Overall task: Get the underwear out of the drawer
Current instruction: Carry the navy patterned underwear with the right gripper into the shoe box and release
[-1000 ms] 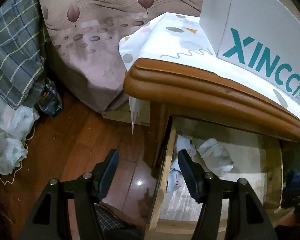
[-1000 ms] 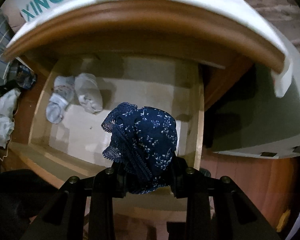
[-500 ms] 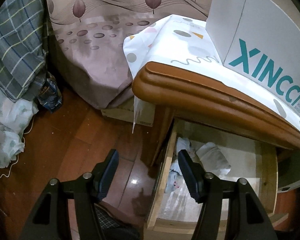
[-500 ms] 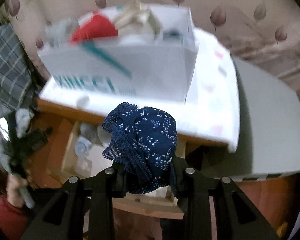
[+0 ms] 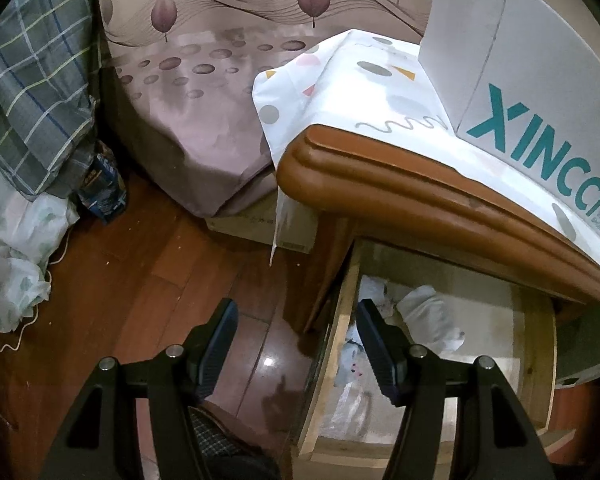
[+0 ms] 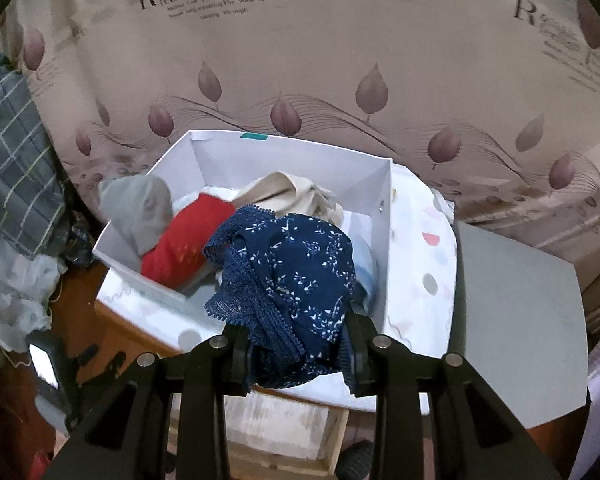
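The right claw [image 6: 296, 344] is clamped on the navy floral underwear [image 6: 288, 276], bunched between its fingers just short of the white box [image 6: 384, 248], while the left claw [image 5: 298, 344] hangs spread apart, its right finger over the open drawer [image 5: 532, 360].

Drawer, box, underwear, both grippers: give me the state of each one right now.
drawer: pulled open, pale clothes inside
white box: open-topped, holding clothes
navy floral underwear: bunched, held above the box
right gripper: shut on the underwear
left gripper: open, empty
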Action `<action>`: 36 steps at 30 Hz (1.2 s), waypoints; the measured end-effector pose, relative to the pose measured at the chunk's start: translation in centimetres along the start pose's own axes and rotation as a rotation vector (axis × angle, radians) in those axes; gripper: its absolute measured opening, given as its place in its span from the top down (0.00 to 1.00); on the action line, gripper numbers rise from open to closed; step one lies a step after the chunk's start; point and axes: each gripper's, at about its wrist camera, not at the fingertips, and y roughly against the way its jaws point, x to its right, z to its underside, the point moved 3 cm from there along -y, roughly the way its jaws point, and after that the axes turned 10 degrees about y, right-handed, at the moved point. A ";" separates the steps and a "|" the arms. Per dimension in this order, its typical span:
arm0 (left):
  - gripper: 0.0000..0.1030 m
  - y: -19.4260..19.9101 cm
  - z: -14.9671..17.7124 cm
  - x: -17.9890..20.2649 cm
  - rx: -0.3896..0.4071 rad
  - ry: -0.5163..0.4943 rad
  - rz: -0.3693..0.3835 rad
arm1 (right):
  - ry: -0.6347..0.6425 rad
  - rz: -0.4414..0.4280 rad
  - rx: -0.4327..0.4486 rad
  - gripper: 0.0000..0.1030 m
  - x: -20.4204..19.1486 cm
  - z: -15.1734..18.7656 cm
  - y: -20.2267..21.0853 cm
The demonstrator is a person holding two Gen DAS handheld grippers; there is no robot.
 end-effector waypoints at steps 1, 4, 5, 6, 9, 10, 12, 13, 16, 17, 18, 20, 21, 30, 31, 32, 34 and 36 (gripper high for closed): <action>0.39 0.0 -0.1 0.0 0.002 0.001 0.000 | -0.001 0.007 -0.005 0.71 0.0 -0.6 -0.8; 0.39 0.0 -0.2 -0.2 0.003 0.008 -0.001 | -0.015 0.013 -0.019 0.71 0.1 -1.4 -2.9; 0.39 0.0 -0.2 -0.2 0.002 0.010 -0.001 | -0.018 0.018 -0.023 0.71 0.1 -1.6 -3.5; 0.39 0.0 -0.2 -0.2 0.002 0.009 0.001 | -0.021 0.021 -0.027 0.71 0.1 -1.7 -3.9; 0.39 0.2 -0.1 -0.1 0.010 -0.001 -0.003 | -0.021 0.028 -0.042 0.70 0.0 -2.3 -5.7; 0.39 0.2 -0.2 -0.1 0.011 -0.004 -0.006 | -0.026 0.029 -0.048 0.70 0.1 -2.4 -6.3; 0.39 0.2 -0.1 -0.1 0.009 -0.006 -0.005 | -0.039 0.021 -0.064 0.69 0.1 -2.4 -7.5; 0.39 0.1 -0.1 -0.1 0.008 -0.006 -0.006 | -0.044 0.019 -0.071 0.69 0.1 -2.4 -7.9; 0.39 0.0 -0.1 0.0 0.004 -0.004 -0.008 | -0.048 0.017 -0.103 0.67 0.1 -2.1 -9.4; 0.39 0.0 -0.1 0.0 0.001 -0.004 -0.008 | -0.049 0.016 -0.109 0.66 0.1 -2.0 -9.8; 0.39 -0.1 -0.1 0.0 0.000 -0.004 -0.010 | -0.050 0.014 -0.117 0.65 0.0 -1.9 -10.1; 0.39 -0.2 -0.2 0.1 -0.003 -0.007 -0.011 | -0.051 0.012 -0.123 0.63 0.1 -1.7 -10.4; 0.39 -0.2 -0.1 0.1 -0.004 -0.008 -0.013 | -0.050 0.011 -0.122 0.58 0.0 -1.6 -10.4; 0.39 -0.2 0.2 0.3 -0.010 -0.028 -0.021 | -0.020 0.035 -0.048 0.32 -0.3 -2.0 -7.4; 0.39 -0.2 0.2 0.3 -0.011 -0.027 -0.020 | -0.009 0.042 -0.034 0.32 -0.5 -2.0 -6.8; 0.39 -0.2 0.2 0.2 -0.012 -0.025 -0.018 | -0.001 0.045 -0.023 0.31 -0.6 -2.1 -6.3; 0.39 -0.3 0.2 0.3 -0.012 -0.027 -0.023 | 0.007 0.039 0.002 0.31 -1.0 -2.0 -5.1; 0.39 -0.4 0.2 0.2 -0.014 -0.025 -0.028 | 0.020 0.031 0.030 0.30 -1.5 -1.8 -3.7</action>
